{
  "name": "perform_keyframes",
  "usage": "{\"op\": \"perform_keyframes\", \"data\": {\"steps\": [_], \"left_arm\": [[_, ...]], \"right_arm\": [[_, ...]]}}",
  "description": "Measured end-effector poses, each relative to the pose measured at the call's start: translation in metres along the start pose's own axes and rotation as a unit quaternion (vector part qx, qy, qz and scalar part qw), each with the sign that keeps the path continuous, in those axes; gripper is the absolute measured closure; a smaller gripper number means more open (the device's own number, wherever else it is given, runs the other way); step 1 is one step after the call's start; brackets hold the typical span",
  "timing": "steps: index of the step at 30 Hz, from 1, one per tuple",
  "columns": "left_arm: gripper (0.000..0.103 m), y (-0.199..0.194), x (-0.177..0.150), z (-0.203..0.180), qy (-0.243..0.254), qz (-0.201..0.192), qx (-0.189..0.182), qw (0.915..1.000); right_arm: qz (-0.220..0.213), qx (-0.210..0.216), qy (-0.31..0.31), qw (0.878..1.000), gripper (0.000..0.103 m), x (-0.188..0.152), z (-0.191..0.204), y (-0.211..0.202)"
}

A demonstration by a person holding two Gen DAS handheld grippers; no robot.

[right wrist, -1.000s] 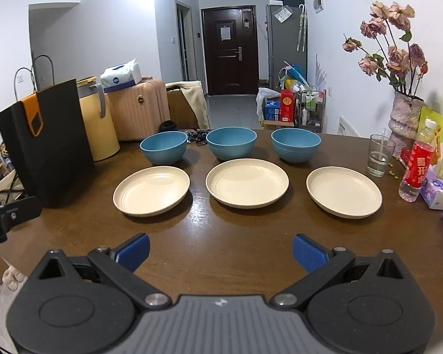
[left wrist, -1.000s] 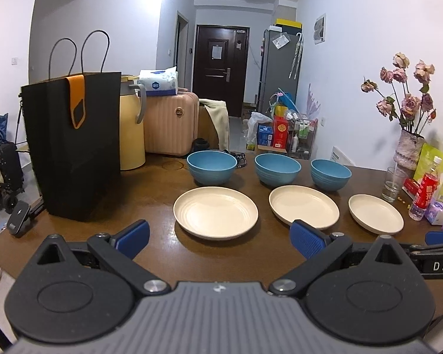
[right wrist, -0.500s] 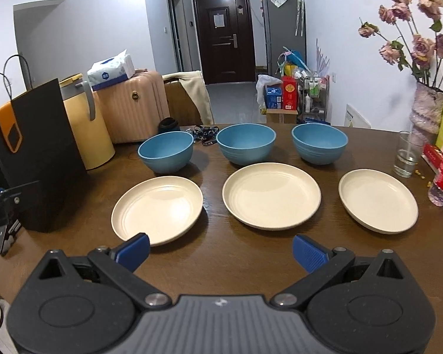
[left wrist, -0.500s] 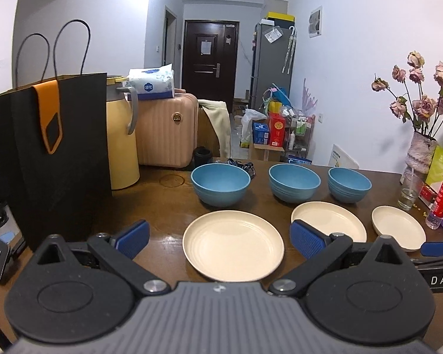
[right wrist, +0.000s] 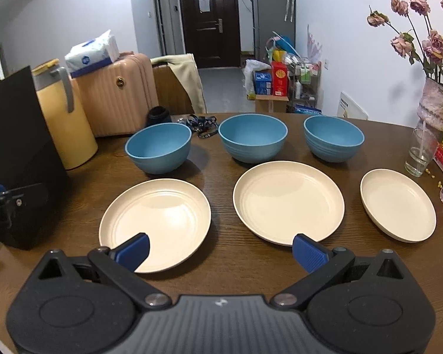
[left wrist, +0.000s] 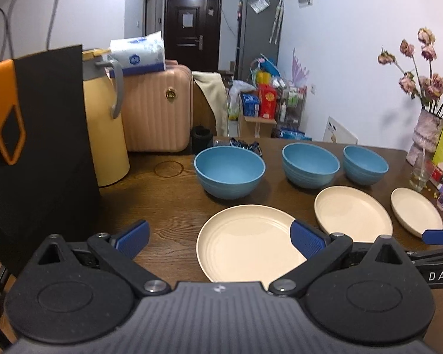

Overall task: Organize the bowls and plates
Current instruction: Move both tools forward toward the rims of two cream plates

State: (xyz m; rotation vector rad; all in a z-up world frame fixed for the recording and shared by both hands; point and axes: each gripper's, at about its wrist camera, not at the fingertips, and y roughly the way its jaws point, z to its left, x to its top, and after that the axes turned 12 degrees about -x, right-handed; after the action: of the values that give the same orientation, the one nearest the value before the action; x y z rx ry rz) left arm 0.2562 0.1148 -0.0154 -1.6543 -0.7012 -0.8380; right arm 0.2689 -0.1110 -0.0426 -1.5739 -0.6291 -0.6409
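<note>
Three cream plates and three blue bowls are being shown in two rows on the wooden table [right wrist: 251,262], the bowls behind, the plates in front. In the right wrist view, the left plate [right wrist: 162,221], the middle plate [right wrist: 289,200] and the right plate [right wrist: 398,203] are lying apart from one another, each with a bowl just behind it: the left bowl [right wrist: 159,150], the middle bowl [right wrist: 252,137] and the right bowl [right wrist: 333,138].

The left gripper [left wrist: 218,239] is being held wide open with nothing between its blue pads; its right pad is seen over the near rim of the left plate [left wrist: 245,242] (whether touching cannot be told). The right gripper [right wrist: 220,247] is likewise being held wide open and empty, its left pad overlapping the near edge of the left plate and its right pad being seen just before the middle plate.

At the table's left side a black paper bag [left wrist: 41,135] and a yellow jug [left wrist: 103,124] are standing; at the right, a vase of dried roses [right wrist: 435,103] and a drinking glass [right wrist: 420,153] are being seen.
</note>
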Motion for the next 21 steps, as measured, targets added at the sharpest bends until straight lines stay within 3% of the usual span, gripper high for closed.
{"op": "perform_keyframes", "data": {"steps": [8, 15, 21], "left_arm": [[0.000, 0.057, 0.012, 0.023, -0.030, 0.039, 0.010, 0.9987], [0.000, 0.115, 0.013, 0.042, -0.056, 0.104, 0.025, 0.9927], [0.009, 0.156, 0.004, 0.057, -0.080, 0.157, 0.029, 0.9840]], "right_arm": [[0.029, -0.009, -0.031, 0.999, 0.000, 0.023, 0.022, 0.047], [0.065, -0.001, -0.037, 0.997, 0.002, 0.035, 0.042, 0.103], [0.112, -0.009, -0.032, 0.993, 0.008, 0.025, 0.052, 0.150]]}}
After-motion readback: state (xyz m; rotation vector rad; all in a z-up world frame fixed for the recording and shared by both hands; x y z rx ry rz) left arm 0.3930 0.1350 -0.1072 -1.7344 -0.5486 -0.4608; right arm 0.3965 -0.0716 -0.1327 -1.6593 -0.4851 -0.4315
